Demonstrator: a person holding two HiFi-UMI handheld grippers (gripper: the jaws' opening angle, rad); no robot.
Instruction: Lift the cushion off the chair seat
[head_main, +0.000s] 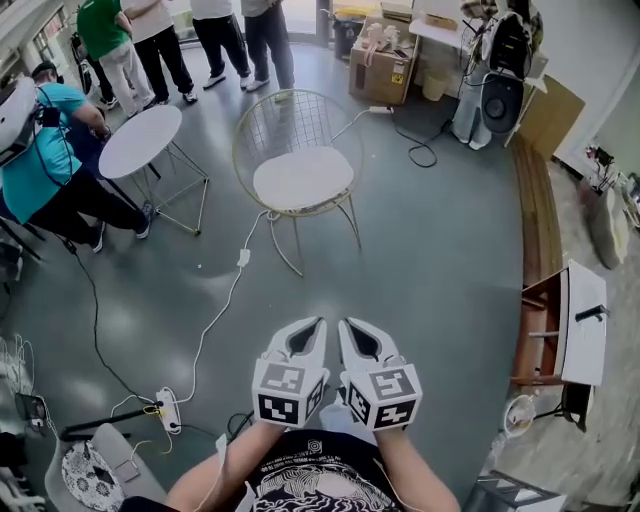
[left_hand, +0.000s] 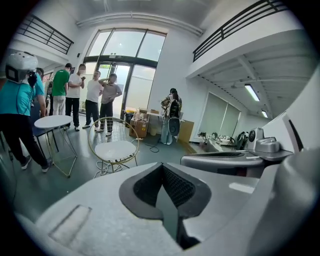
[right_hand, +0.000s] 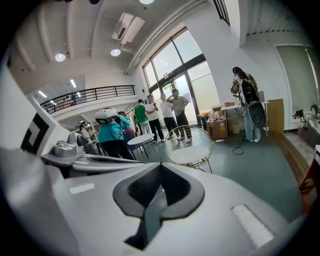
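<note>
A white round cushion lies on the seat of a gold wire chair in the middle of the grey floor. Both grippers are held side by side low in the head view, well short of the chair and pointing toward it. My left gripper is shut with nothing in it, and so is my right gripper. The left gripper view shows the cushion beyond the shut left gripper. From the right gripper view, the cushion sits past the shut right gripper.
A round white table stands left of the chair, with a seated person in teal beside it. Several people stand behind. A white cable runs across the floor to a power strip. A wooden shelf is at right.
</note>
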